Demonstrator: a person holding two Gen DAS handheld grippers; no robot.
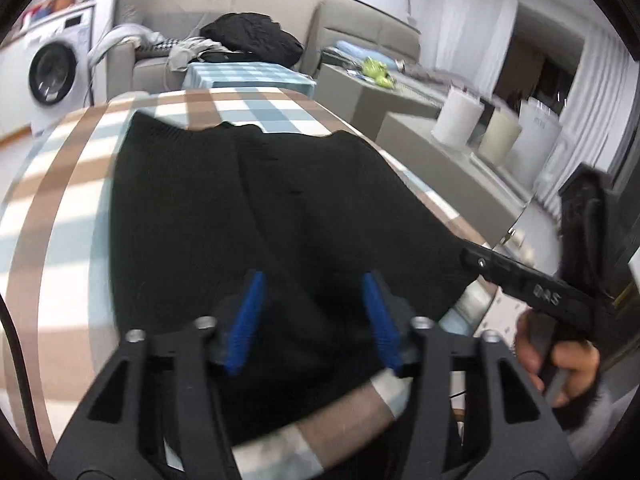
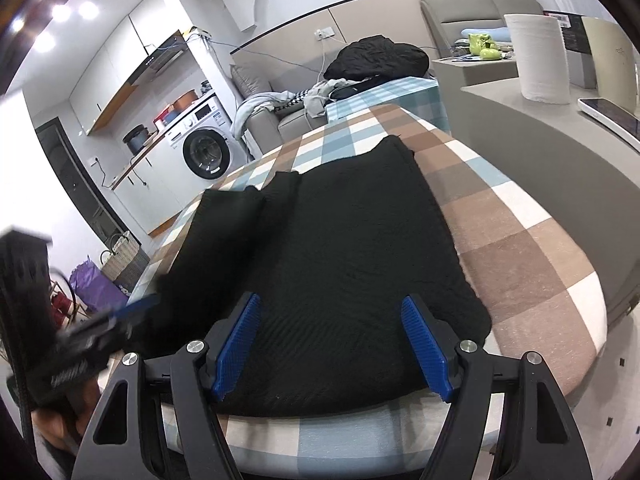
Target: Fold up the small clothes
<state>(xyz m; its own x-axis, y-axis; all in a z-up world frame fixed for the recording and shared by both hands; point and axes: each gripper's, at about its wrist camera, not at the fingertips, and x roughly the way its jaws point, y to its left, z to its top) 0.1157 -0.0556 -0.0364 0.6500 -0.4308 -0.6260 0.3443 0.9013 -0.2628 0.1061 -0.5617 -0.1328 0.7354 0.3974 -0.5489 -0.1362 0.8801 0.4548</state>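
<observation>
A black knitted garment (image 1: 256, 208) lies spread flat on the checked tablecloth (image 1: 60, 184), reaching the near table edge. My left gripper (image 1: 314, 284) is open and empty, its blue pads just above the garment's near part. My right gripper (image 2: 332, 312) is open and empty over the garment (image 2: 352, 240) near the table's front edge. In the left wrist view the right gripper (image 1: 472, 260) comes in from the right at the garment's right edge. In the right wrist view the left gripper (image 2: 140, 306) shows blurred at the garment's left edge.
The tablecloth (image 2: 520, 248) covers a rounded table. Behind it stands a sofa with a black pile of clothes (image 1: 252, 40) and a washing machine (image 1: 54, 72). A grey counter (image 2: 540, 140) with a paper roll (image 2: 540, 60) is to the right. Bags (image 2: 96, 284) stand on the floor at left.
</observation>
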